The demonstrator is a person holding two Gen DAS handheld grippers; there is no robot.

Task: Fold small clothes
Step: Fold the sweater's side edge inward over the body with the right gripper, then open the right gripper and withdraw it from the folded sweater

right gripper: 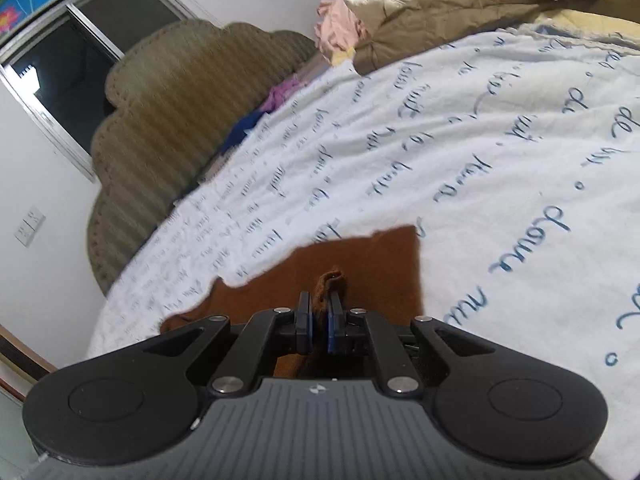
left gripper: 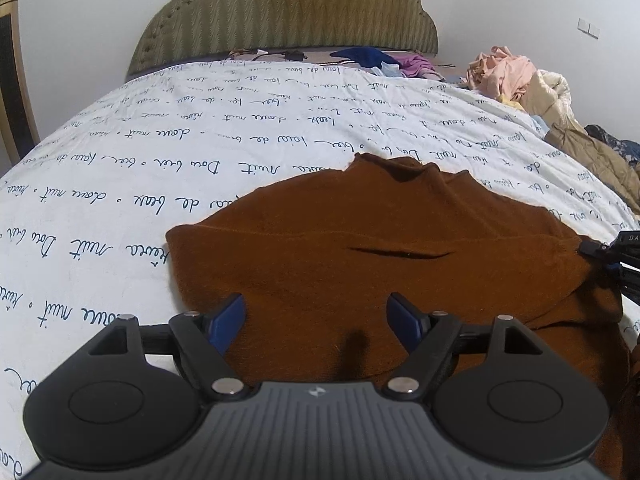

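Note:
A rust-brown knit garment (left gripper: 380,240) lies spread on the white bedsheet (left gripper: 140,168) printed with blue script. In the left wrist view my left gripper (left gripper: 316,320) hovers over the garment's near edge, its blue pads wide apart with only flat cloth below them. The tip of my right gripper (left gripper: 612,252) shows at the garment's right edge there. In the right wrist view my right gripper (right gripper: 320,320) is shut on a pinched fold of the brown garment (right gripper: 360,264), which sticks up between the pads.
An olive padded headboard (left gripper: 288,12) stands at the far end of the bed. Blue and purple clothes (left gripper: 380,60) lie by it. A heap of pink, cream and tan clothes (left gripper: 528,84) sits along the right side. A window (right gripper: 72,68) is beside the headboard.

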